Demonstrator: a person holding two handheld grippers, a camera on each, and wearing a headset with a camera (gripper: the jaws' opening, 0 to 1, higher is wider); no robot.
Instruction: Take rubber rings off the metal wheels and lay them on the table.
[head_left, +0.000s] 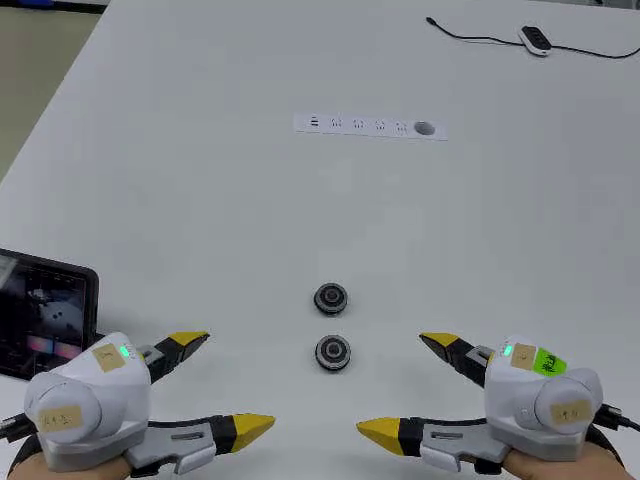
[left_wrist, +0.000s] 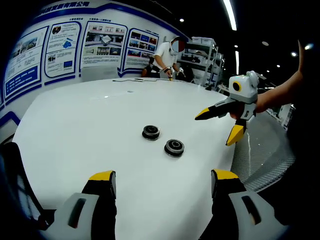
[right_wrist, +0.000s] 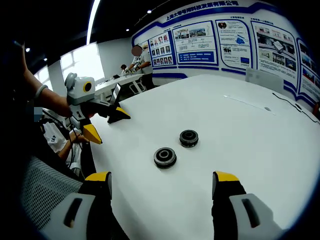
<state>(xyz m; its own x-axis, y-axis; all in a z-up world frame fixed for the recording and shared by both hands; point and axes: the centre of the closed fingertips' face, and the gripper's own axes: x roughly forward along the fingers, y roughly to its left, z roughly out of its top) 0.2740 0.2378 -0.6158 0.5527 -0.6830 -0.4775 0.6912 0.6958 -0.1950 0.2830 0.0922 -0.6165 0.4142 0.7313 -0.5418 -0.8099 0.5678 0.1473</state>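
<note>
The left hand-held gripper (head_left: 228, 382) and right hand-held gripper (head_left: 400, 385) are hovering over the counter (head_left: 200, 200), jaws wide apart, gripping nothing. Between them the near wheel (head_left: 332, 352) is sitting, level with their tips; the far wheel (head_left: 331, 298) is lying just beyond. Bare counter is stretching ahead to a power strip (head_left: 370, 126); a tablet (head_left: 45, 310) is standing just outside the left one.

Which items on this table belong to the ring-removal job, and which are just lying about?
Job: near wheel and far wheel, both with dark rubber rings on; left gripper and right gripper, both open.
Lying about: power strip; tablet at the left; cabled small device far right.
</note>
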